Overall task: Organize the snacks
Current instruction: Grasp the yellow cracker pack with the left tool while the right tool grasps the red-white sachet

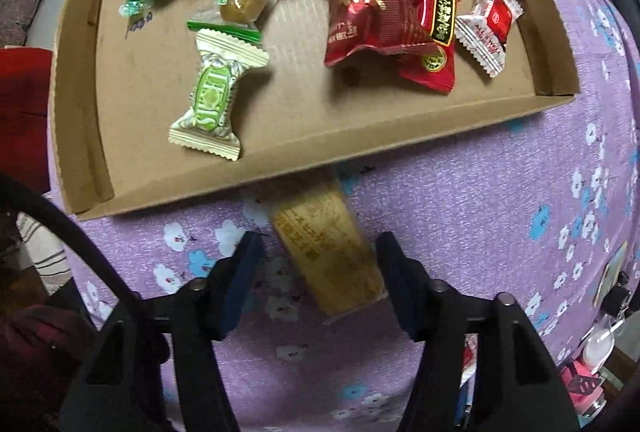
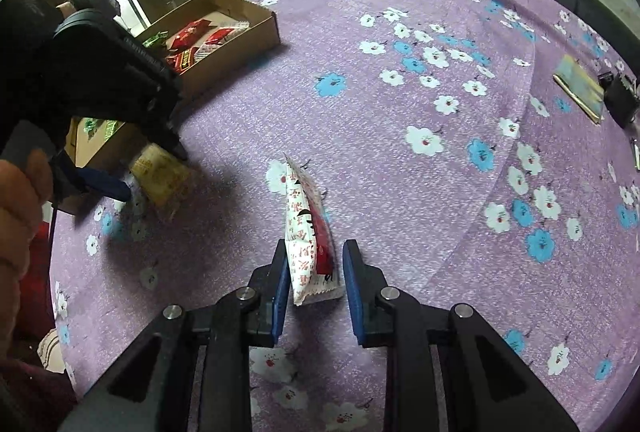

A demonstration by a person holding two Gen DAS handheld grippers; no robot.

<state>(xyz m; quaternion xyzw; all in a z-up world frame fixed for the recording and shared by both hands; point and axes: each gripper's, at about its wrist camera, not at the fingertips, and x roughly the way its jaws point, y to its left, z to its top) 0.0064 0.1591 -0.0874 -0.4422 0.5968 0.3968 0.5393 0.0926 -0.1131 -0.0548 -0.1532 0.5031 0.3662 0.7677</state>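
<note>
Left wrist view: left claw (image 1: 318, 252) spread wide, a yellow snack packet (image 1: 326, 252) with blurred, unreadable print lying between its fingers on the purple floral cloth (image 1: 460, 200) of the counter, just before the cardboard tray (image 1: 224, 184); tray holds a green-and-cream candy (image 1: 212, 96), a large red bag (image 1: 390, 28) with gold lettering, and a white-and-red sachet (image 1: 490, 22), its text too small to read. Right wrist view: right claw (image 2: 314, 268) parted around a white-and-red packet (image 2: 308, 232) with red characters, standing on edge against the left pad, right pad apart
</note>
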